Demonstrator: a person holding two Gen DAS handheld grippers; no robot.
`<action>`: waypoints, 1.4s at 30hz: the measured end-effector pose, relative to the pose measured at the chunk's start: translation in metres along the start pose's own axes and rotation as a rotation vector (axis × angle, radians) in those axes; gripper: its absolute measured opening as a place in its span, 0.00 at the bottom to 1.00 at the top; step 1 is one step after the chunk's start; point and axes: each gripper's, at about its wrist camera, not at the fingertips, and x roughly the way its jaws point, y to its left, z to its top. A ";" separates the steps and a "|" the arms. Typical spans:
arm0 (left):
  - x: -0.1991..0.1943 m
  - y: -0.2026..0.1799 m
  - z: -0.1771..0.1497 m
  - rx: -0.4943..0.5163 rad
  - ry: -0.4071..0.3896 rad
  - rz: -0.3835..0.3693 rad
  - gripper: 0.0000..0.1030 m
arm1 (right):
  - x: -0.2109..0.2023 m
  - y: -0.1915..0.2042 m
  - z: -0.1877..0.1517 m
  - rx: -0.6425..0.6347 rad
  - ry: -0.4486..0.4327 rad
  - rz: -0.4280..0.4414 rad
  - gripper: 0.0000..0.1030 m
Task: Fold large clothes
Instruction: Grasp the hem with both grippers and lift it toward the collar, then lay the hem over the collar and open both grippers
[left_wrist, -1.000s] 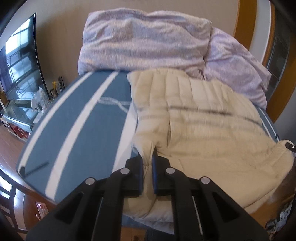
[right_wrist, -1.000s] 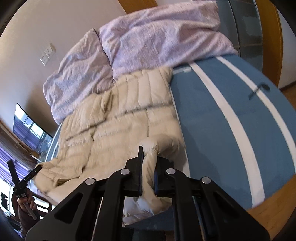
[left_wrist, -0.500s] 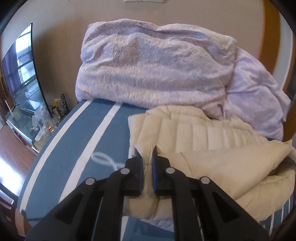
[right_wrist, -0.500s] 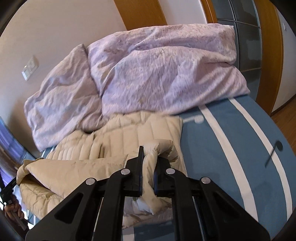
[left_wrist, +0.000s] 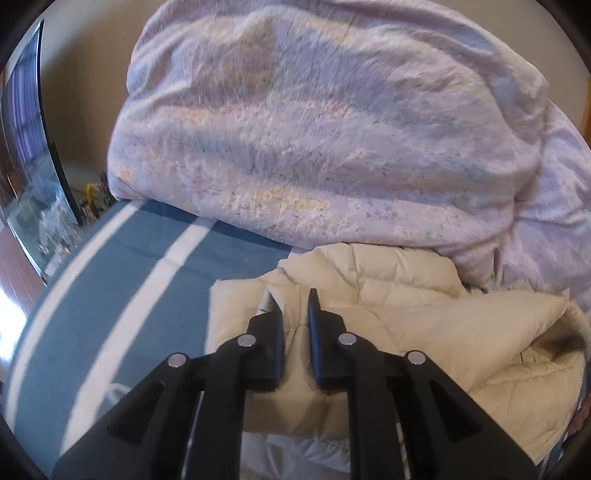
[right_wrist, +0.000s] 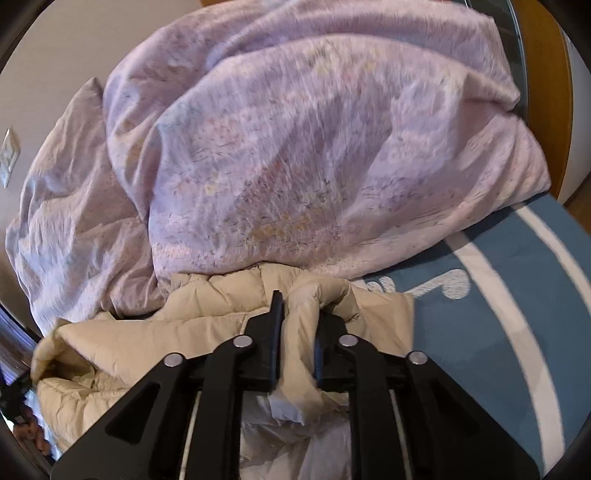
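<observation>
Ahead of both sets of fingers we face the big lilac duvet (left_wrist: 332, 147), heaped at the far end of the blue white-striped bed cover (left_wrist: 110, 295), which runs off to the left of our left fingers and to the right of our right ones. The cream quilted down jacket (left_wrist: 424, 325) lies on that cover directly under and just beyond our fingertips, its far edge touching the foot of the duvet.

We judge the fold about half done: a smooth upper layer of the jacket is doubled over the quilted layer below, with a rolled open end to the right of our left fingers. What is left, as we read it, is letting go, squaring the edges and at least one further fold.

Our right gripper (right_wrist: 298, 314) is clamped narrowly on a bunched ridge of the jacket. Our left gripper (left_wrist: 295, 314) shows a narrow gap over the fabric; whether it pinches any we cannot tell.
</observation>
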 end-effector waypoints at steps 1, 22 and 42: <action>0.005 0.000 0.002 -0.017 0.000 -0.001 0.21 | 0.002 -0.003 0.002 0.025 0.002 0.026 0.27; -0.065 0.008 -0.015 0.067 -0.089 0.002 0.88 | -0.078 -0.004 -0.026 -0.132 -0.035 0.043 0.68; 0.043 -0.035 -0.022 0.169 -0.015 0.165 0.89 | 0.038 0.019 -0.016 -0.193 0.030 -0.185 0.68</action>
